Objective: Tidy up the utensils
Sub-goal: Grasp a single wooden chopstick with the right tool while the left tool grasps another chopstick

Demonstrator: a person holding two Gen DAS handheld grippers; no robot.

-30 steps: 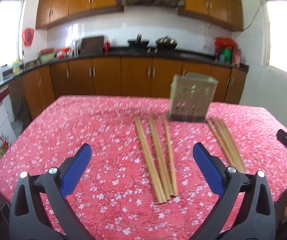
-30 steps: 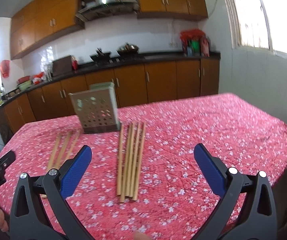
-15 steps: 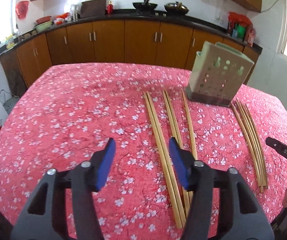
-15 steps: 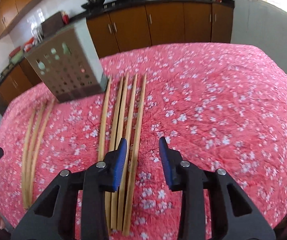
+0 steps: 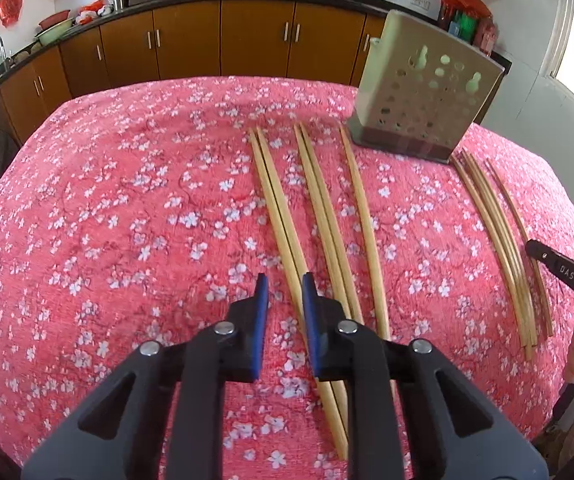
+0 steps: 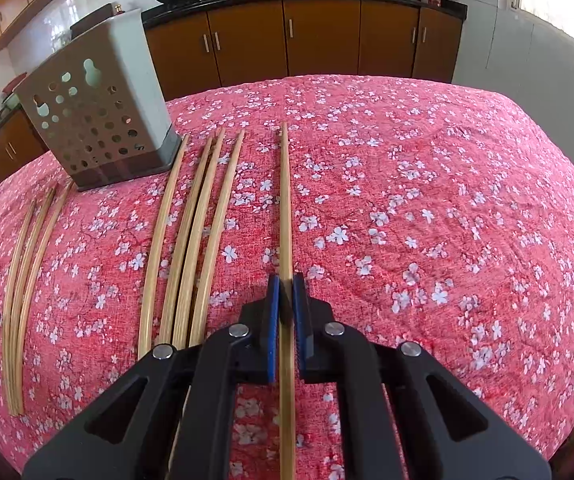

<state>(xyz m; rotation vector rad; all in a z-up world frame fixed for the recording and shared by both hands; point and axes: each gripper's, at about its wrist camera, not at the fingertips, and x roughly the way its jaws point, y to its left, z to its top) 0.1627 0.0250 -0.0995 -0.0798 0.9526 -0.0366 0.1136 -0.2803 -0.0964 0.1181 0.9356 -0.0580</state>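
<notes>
Both grippers lowered | right gripper (image 6: 285,285) pinches chopstick (image 6: 285,200); holder (image 6: 99,120) contents unclear

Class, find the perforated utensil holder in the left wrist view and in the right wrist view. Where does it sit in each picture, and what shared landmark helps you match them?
Left wrist view: the utensil holder stands upper right, at the far ends of the chopsticks.
Right wrist view: the utensil holder stands upper left.
Shared landmark: the pink floral tablecloth.
</notes>
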